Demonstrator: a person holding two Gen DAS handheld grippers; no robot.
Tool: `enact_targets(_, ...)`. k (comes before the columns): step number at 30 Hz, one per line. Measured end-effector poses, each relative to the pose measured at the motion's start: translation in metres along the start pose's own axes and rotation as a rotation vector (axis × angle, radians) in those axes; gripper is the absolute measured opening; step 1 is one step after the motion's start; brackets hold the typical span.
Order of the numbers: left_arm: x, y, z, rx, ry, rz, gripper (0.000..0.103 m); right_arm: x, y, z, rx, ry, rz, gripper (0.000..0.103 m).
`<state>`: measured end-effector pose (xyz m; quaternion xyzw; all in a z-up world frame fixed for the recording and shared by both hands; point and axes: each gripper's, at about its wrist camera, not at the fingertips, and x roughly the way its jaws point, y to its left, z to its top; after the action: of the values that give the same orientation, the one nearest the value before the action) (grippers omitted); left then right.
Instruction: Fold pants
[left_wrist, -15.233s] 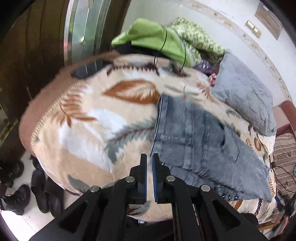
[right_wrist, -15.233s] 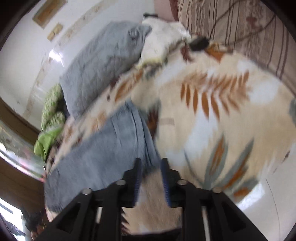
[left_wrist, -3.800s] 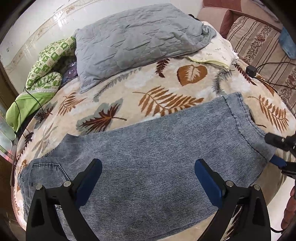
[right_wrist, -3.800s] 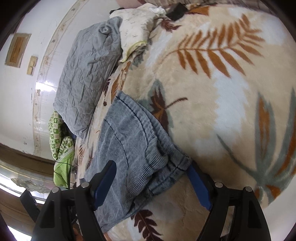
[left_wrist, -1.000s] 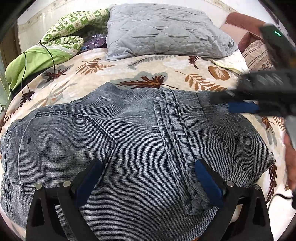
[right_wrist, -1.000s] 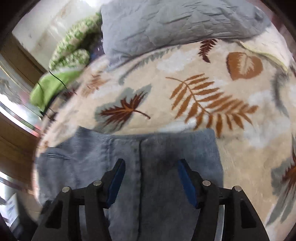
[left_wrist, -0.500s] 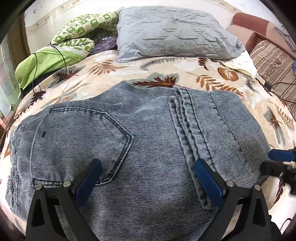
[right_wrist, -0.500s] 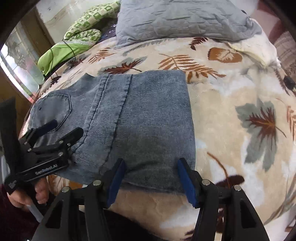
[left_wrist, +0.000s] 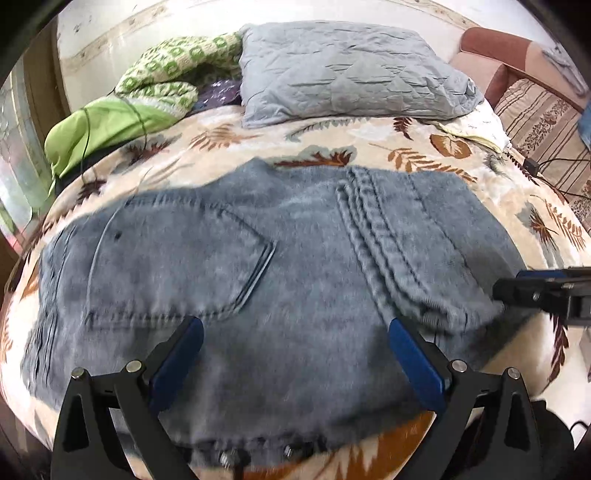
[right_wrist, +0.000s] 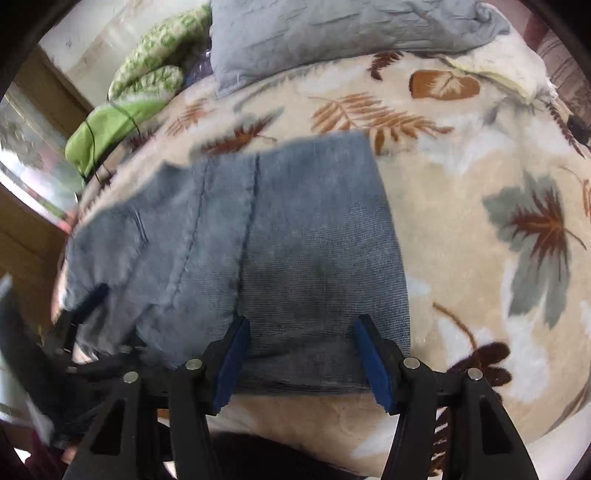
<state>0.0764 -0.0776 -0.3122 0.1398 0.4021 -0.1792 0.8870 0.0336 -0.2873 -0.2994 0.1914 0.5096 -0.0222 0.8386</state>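
The pants (left_wrist: 280, 266) are laid folded on the blanket (right_wrist: 480, 177). Left gripper (left_wrist: 295, 354) and right gripper (right_wrist: 301, 354) are held apart, nothing clamped. Probably 1 more fold is needed, so the near edge gets pinched next.

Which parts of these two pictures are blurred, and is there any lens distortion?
Left wrist view: the folded blue-grey denim pants are smeared by motion, while the grey quilted pillow stays fairly sharp. Right wrist view: blur is strongest at the left edge. Both views show fisheye bending with dark rounded corners.
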Motion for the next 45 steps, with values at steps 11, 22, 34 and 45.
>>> enact_targets(11, -0.059, 0.031, -0.008, -0.078, -0.034, 0.027, 0.1, -0.06, 0.013, -0.002, 0.079, -0.127, 0.201, 0.063)
enact_targets(22, -0.153, 0.115, 0.018, -0.258, -0.201, 0.124, 0.1, -0.067, 0.085, -0.024, -0.04, -0.12, 0.305, 0.063)
enact_targets(34, -0.164, 0.177, -0.016, -0.356, -0.134, 0.251, 0.1, -0.085, 0.117, -0.029, -0.153, -0.155, 0.296, 0.063)
enact_targets(45, -0.146, 0.221, -0.065, -0.45, 0.013, 0.319, 0.1, -0.071, 0.117, -0.031, -0.158, -0.129, 0.27, 0.063)
